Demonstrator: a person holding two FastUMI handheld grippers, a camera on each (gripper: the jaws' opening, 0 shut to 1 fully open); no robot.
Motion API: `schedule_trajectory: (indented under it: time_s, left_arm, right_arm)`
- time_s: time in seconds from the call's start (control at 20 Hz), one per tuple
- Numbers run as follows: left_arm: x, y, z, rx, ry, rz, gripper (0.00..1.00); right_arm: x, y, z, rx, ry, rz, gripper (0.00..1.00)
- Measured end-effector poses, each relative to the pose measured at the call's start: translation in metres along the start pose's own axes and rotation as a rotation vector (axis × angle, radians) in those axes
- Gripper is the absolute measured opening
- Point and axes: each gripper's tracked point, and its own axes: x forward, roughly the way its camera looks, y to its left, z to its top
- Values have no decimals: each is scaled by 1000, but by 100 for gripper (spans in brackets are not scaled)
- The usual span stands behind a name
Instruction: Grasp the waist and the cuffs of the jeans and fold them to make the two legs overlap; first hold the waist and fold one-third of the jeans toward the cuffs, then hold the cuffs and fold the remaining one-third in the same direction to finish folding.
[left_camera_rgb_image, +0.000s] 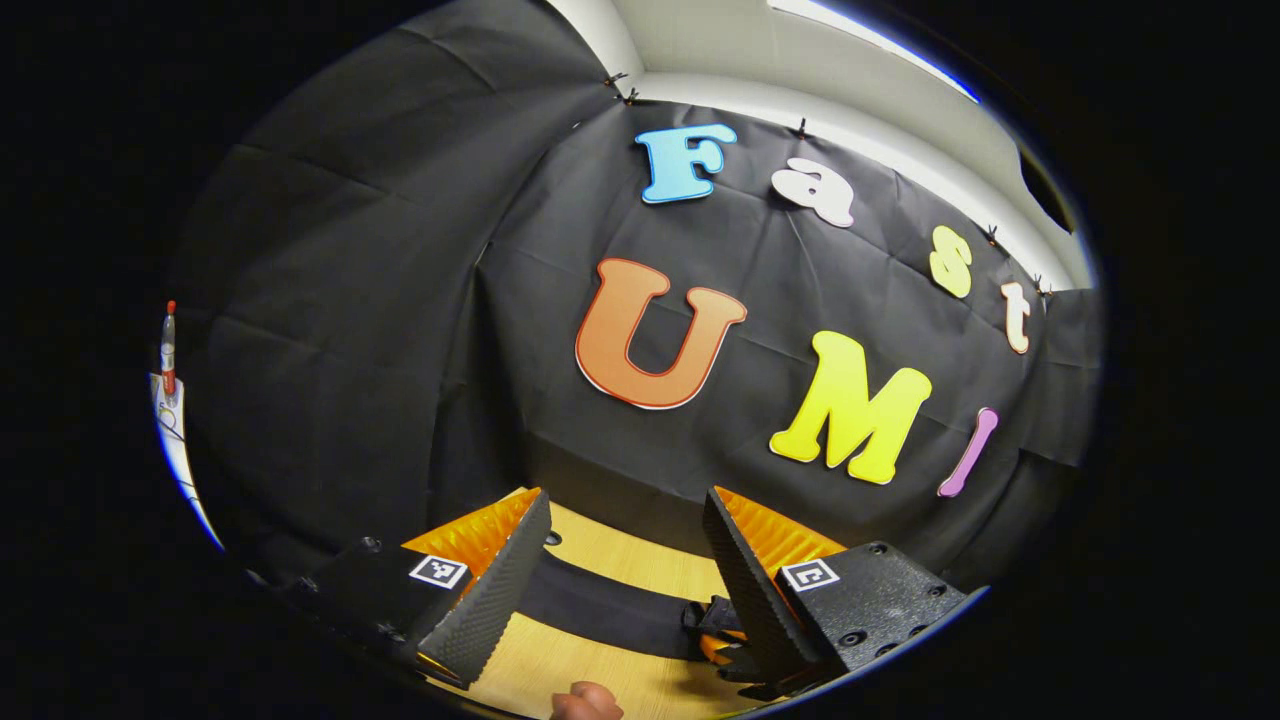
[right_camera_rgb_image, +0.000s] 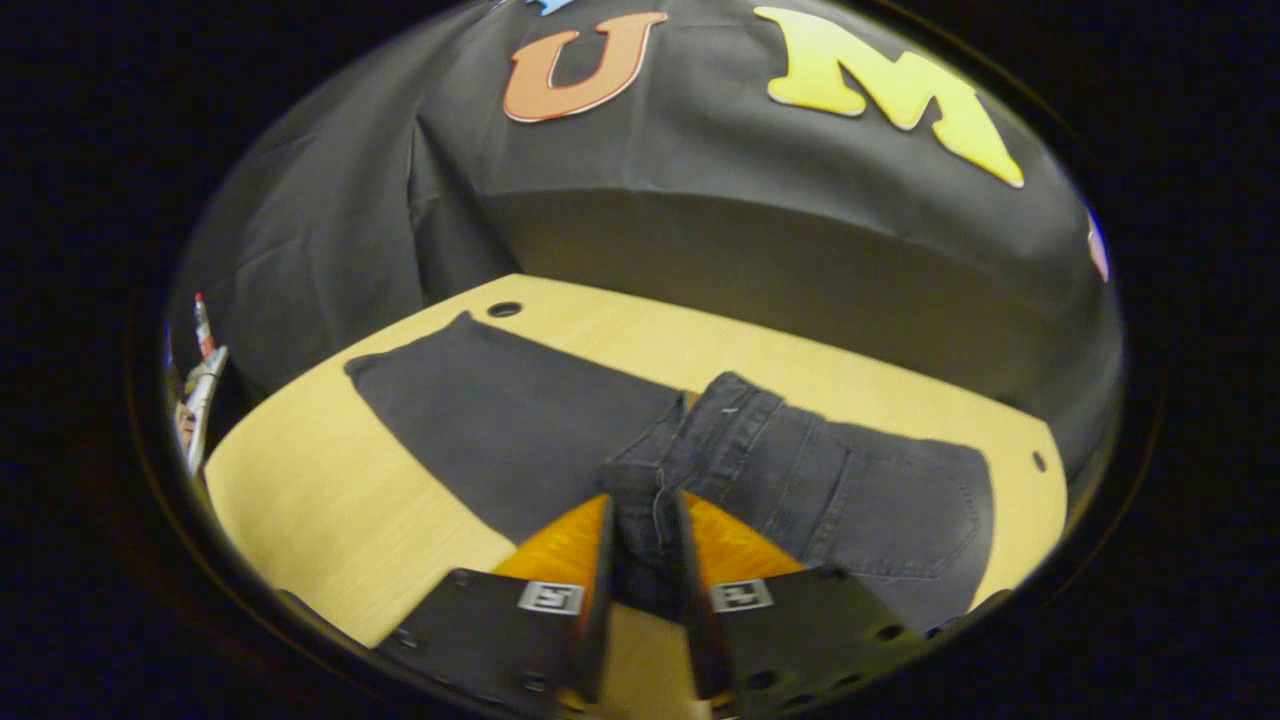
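bare table (right_camera_rgb_image: 330, 500) left of jeans (right_camera_rgb_image: 520, 420), cloth wall (right_camera_rgb_image: 750, 230) behind

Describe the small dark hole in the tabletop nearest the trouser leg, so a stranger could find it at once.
Start at the wooden table under the black cloth wall. Dark jeans lie across it, one leg reaching toward the far left corner. The hole sits just beyond that leg's end, a dark oval in bare wood, unlike the smaller one by the right edge.

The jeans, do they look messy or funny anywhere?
A little. The jeans lie flat on the wooden table, but the waist end is bunched up where the right gripper pinches it. That looks like folding in progress, not damage.
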Motion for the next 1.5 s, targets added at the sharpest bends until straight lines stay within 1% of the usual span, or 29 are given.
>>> schedule_trajectory:
  time_s: [0.05, 0.1, 0.2, 0.35, 0.45, 0.5, 0.6, 0.7, 0.85, 0.9, 1.05, 1.1, 1.25, 1.3, 1.4, 1.5]
  left_arm:
    - [0, 1, -2, -8, 5, 2, 98]
    - [1, 1, -4, -14, 14, 4, 98]
    - [4, 6, -11, -25, 25, 13, 98]
    - [11, 16, -26, -75, 56, 29, 98]
    - [20, 26, -47, -138, 100, 40, 98]
    - [26, 29, -60, -185, 129, 41, 98]
    - [40, 41, -92, -311, 200, 55, 98]
    - [51, 53, -132, -471, 293, 86, 98]
    - [62, 82, -195, -684, 451, 192, 99]
    - [67, 86, -210, -751, 478, 214, 99]
    - [87, 88, -227, -937, 489, 219, 98]
    - [93, 92, -232, -969, 490, 233, 98]
    - [113, 113, -248, -985, 470, 270, 100]
    - [118, 118, -254, -995, 469, 291, 99]
    - [126, 130, -265, -1034, 471, 337, 100]
    - [135, 138, -275, -1063, 470, 369, 99]
  right_arm:
    - [-1, 7, 3, -3, -14, 22, 45]
    - [-3, 8, 4, -28, -33, 15, 63]
    - [-10, 6, 20, -70, -86, 4, 99]
    - [-27, 5, 47, -100, -163, -3, 99]
    - [-47, 0, 69, -112, -215, -13, 99]
    - [-57, -6, 80, -111, -243, -19, 99]
    - [-83, -22, 110, -104, -312, -41, 99]
    - [-114, -45, 137, -105, -384, -77, 99]
    - [-159, -89, 170, -72, -477, -155, 99]
    - [-175, -109, 173, -47, -492, -186, 99]
    - [-218, -158, 176, 42, -523, -275, 99]
    - [-235, -175, 173, 69, -533, -305, 98]
    - [-277, -217, 167, 105, -556, -387, 98]
    - [-287, -233, 161, 115, -547, -421, 99]
    - [-304, -263, 144, 149, -514, -482, 99]
    - [-328, -289, 136, 187, -514, -538, 99]
